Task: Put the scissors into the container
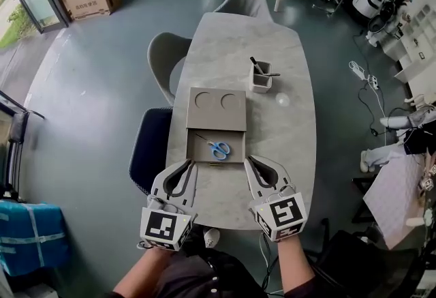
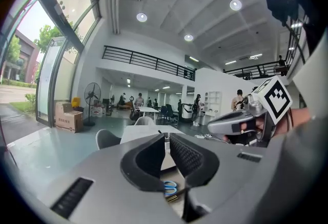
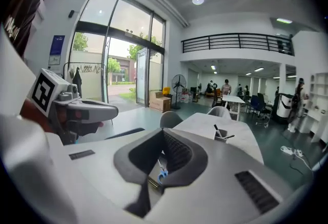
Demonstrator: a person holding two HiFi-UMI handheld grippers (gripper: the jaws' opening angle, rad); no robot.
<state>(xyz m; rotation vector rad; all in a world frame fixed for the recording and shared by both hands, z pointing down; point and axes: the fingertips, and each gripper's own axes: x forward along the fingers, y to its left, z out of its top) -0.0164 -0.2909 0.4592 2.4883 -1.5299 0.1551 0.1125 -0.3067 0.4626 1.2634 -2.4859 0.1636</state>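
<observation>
Left gripper [image 1: 189, 166] and right gripper [image 1: 251, 161] are held over the near end of the table [image 1: 289, 133], each with its jaws together on nothing. Just beyond, between them, the blue-handled scissors [image 1: 219, 149] lie in the open near drawer [image 1: 197, 148] of the grey container [image 1: 216, 109]; a pen cup [image 1: 259, 78] stands farther right
</observation>
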